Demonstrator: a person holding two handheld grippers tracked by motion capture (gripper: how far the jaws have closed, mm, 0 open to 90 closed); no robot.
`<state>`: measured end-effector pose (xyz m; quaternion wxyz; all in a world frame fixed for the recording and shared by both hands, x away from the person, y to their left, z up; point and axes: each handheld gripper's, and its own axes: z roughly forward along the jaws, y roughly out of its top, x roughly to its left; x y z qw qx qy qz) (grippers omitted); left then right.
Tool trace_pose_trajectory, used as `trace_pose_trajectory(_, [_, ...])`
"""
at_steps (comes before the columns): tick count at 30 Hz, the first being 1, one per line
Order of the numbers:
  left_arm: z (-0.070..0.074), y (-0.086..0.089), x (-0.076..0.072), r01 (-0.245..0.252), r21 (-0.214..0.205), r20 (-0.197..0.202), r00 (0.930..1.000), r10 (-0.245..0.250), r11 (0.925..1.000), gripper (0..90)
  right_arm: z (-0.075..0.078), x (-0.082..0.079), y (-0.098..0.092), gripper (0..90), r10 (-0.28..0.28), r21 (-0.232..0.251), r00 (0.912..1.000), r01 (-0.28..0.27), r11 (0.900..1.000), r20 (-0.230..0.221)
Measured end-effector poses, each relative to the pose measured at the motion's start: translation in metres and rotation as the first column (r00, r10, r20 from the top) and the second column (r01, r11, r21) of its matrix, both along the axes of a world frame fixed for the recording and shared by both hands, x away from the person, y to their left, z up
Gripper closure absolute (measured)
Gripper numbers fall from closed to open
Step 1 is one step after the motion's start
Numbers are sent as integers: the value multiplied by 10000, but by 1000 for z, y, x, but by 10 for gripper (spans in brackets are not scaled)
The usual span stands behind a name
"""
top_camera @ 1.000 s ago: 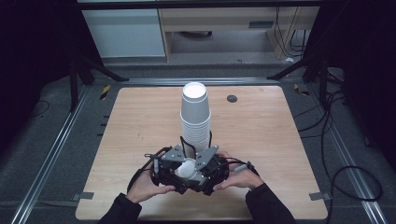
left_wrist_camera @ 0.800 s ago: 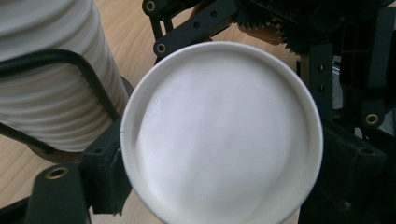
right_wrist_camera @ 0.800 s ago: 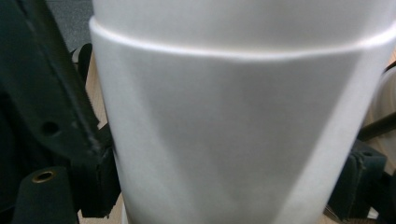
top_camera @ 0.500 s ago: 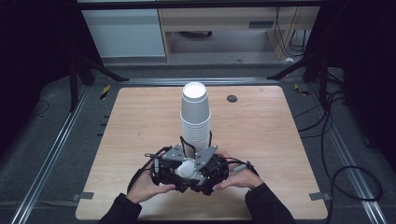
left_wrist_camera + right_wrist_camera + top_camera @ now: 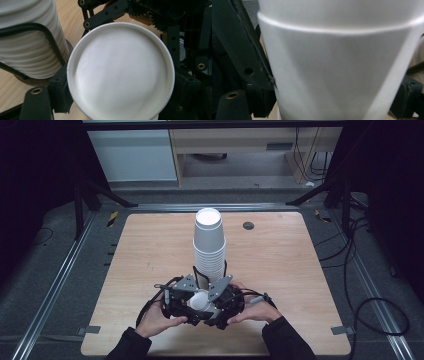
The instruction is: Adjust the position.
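Observation:
A single white paper cup (image 5: 200, 301) lies on its side between both grippers, low over the table's near edge. Its round base (image 5: 120, 72) faces the left gripper view. My left gripper (image 5: 187, 304) is shut on it, pads pressed to either side. My right gripper (image 5: 214, 302) meets it from the right. The cup's wall (image 5: 337, 70) sits between the right jaws, which have just been opening, and the pad at the right stands slightly off the wall. A tall stack of upturned white cups (image 5: 210, 245) stands just beyond the grippers, beside the left jaw (image 5: 30, 40).
The wooden table (image 5: 140, 250) has a small black round cap (image 5: 248, 225) near its far edge. Metal rails run along both sides on the grey floor. Cables trail at the right (image 5: 360, 310). A pale cabinet stands behind the table.

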<state>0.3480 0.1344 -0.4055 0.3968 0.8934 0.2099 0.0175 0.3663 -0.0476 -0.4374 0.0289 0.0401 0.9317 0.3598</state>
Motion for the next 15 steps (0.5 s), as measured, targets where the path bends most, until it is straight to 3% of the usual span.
trace_pose_trajectory(5, [0, 1, 0, -7, -36, 21, 10000, 7, 10000, 213, 2, 0, -1, 84, -139, 73, 9992, 142, 9999, -367])
trace_pose_trajectory(15, [6, 9, 0, -144, -212, 181, 9997, 147, 9997, 212, 13, 3, -14, 44, -461, 298, 9985, 470, 9985, -280])
